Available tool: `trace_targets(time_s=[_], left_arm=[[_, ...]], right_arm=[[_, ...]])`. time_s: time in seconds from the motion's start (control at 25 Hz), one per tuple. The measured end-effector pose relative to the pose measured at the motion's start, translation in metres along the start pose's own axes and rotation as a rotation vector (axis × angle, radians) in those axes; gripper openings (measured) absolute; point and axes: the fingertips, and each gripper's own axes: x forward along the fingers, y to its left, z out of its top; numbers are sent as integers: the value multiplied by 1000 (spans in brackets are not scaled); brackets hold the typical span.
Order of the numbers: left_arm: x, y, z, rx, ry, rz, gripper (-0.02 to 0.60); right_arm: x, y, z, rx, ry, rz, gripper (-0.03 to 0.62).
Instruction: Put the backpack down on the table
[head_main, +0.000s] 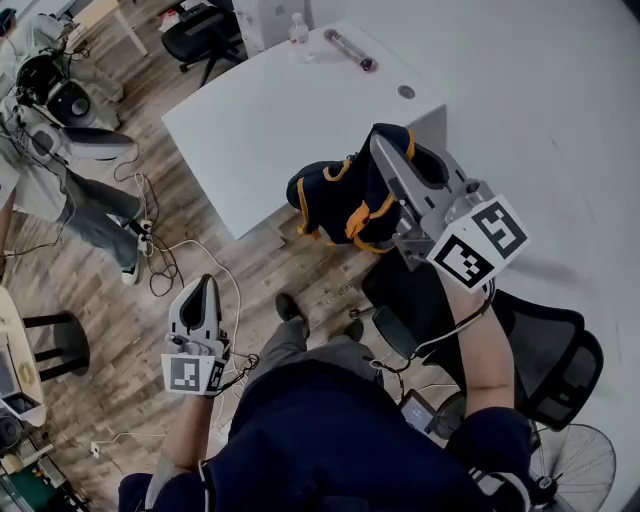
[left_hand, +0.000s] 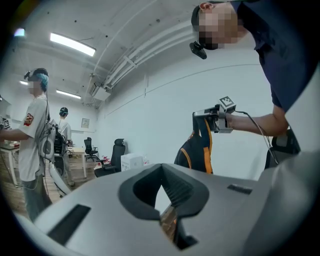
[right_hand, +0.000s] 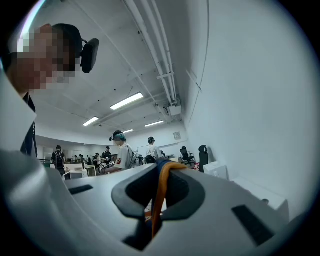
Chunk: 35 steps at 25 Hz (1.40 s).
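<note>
head view | right tongs (head_main: 388, 155) pinch backpack strap (right_hand: 159, 190) | left tongs (head_main: 205, 290) closed, empty

Black mesh chair (head_main: 545, 350), floor fan (head_main: 580, 465), clear bottle (head_main: 298, 36)

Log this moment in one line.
right gripper: shut on backpack strap | backpack: hanging, not on table | left gripper: shut, empty
</note>
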Motion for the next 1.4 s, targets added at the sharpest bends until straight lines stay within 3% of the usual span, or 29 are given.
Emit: trace_targets(time_s=[0.28, 0.56, 1.04, 1.4], left_arm=[[0, 53, 2, 6, -26, -3, 5], [4, 89, 11, -8, -25, 59, 5], [95, 79, 39, -50, -80, 73, 5], [137, 72, 40, -34, -80, 115, 5]], right_arm=[[68, 10, -5, -32, -10, -1, 12], [132, 9, -8, -88, -6, 28, 11], [197, -23, -10, -146, 9, 129, 11], [234, -47, -15, -170, 26, 195, 12]])
